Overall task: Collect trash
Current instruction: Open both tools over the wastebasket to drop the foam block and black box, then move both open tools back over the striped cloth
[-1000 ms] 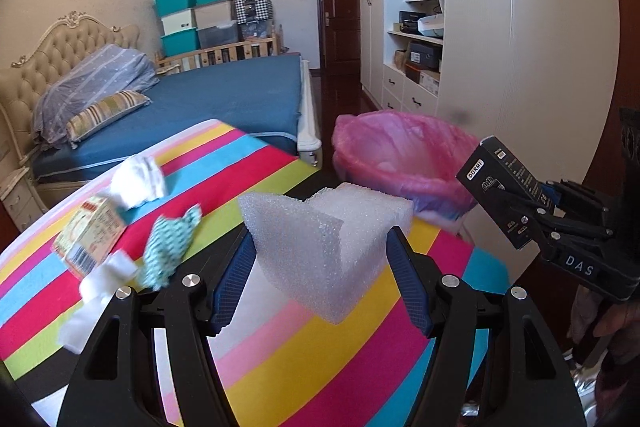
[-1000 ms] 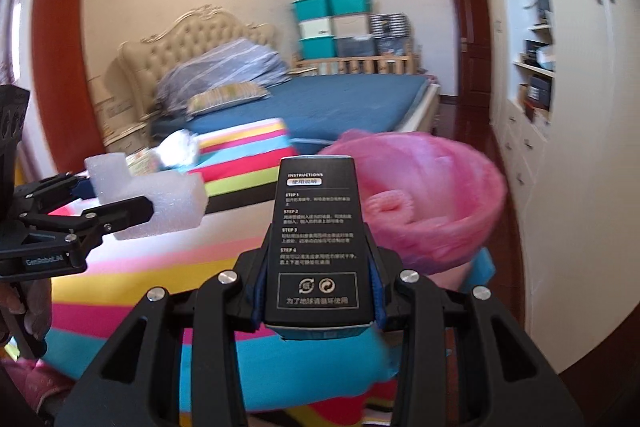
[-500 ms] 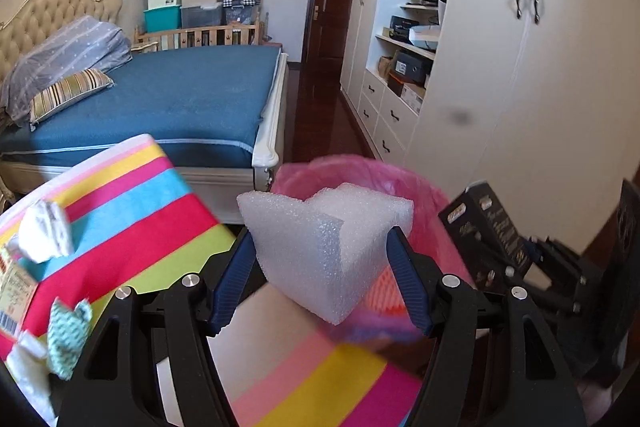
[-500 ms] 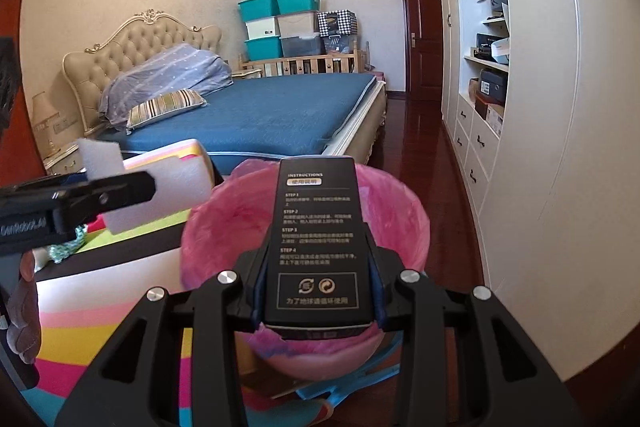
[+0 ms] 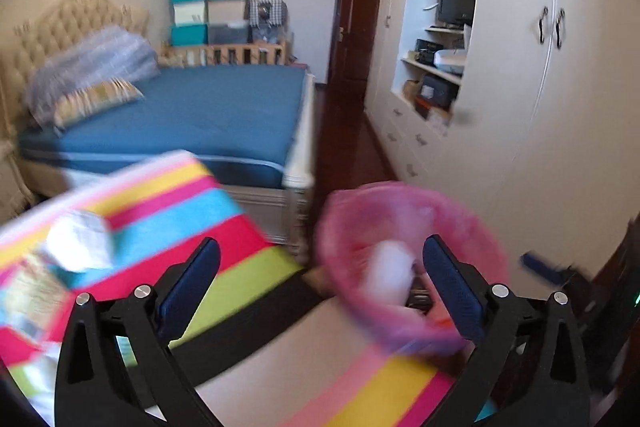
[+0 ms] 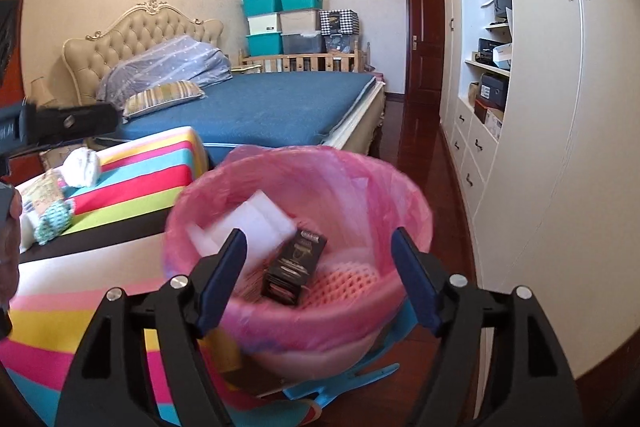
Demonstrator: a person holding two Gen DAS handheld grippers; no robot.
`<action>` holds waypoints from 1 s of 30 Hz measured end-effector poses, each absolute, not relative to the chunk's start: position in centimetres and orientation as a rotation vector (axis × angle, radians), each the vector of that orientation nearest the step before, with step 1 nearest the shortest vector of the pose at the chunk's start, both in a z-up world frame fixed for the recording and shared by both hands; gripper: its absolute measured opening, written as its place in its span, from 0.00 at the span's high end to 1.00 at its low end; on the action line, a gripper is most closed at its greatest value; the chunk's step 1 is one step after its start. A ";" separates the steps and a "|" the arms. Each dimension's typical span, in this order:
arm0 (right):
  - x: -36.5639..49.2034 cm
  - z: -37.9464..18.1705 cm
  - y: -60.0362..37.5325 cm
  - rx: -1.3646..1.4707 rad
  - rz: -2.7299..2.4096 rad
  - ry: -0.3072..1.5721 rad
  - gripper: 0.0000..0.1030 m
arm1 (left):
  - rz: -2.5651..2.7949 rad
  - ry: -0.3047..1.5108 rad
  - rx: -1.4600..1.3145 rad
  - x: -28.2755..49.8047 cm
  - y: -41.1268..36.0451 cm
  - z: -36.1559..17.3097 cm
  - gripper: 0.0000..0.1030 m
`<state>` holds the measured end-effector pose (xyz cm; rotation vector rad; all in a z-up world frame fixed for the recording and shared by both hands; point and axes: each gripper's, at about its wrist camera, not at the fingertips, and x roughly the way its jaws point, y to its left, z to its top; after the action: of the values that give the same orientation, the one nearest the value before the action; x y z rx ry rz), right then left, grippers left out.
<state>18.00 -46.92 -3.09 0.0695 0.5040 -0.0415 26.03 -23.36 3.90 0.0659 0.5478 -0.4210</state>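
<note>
Foam block (image 5: pixel 390 277) blurred (bin (image 6: pixel 400 187) hides its base).

The foam block (image 6: pixel 256 223) and the small box (image 6: pixel 294 267) lie inside the trash bin (image 6: pixel 400 203). The bin stands right of the counter (image 6: pixel 132 183). The bed (image 6: pixel 256 107) is behind them.
</note>
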 end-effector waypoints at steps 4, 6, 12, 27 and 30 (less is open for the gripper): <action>16.5 -2.5 -43.9 0.102 0.004 0.505 0.26 | -0.342 0.497 0.179 22.5 -17.9 4.2 0.07; 16.3 -2.2 -42.2 0.123 0.034 0.507 0.23 | -0.301 0.490 0.180 20.8 -14.6 4.1 0.07; 17.1 -2.3 -34.4 0.118 0.149 0.544 0.20 | -0.160 0.526 0.111 16.7 -4.6 2.0 0.07; 23.8 -2.6 -18.9 0.102 0.240 0.665 0.20 | 0.159 0.532 -0.014 14.9 9.6 -1.1 0.07; 25.8 -2.9 -17.9 0.150 0.196 0.694 0.20 | 0.181 0.525 -0.036 14.7 10.3 -1.1 0.07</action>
<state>25.77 -17.87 -2.93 0.1496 0.6941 0.1960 14.66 10.28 -1.09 -0.0358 0.5249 0.1808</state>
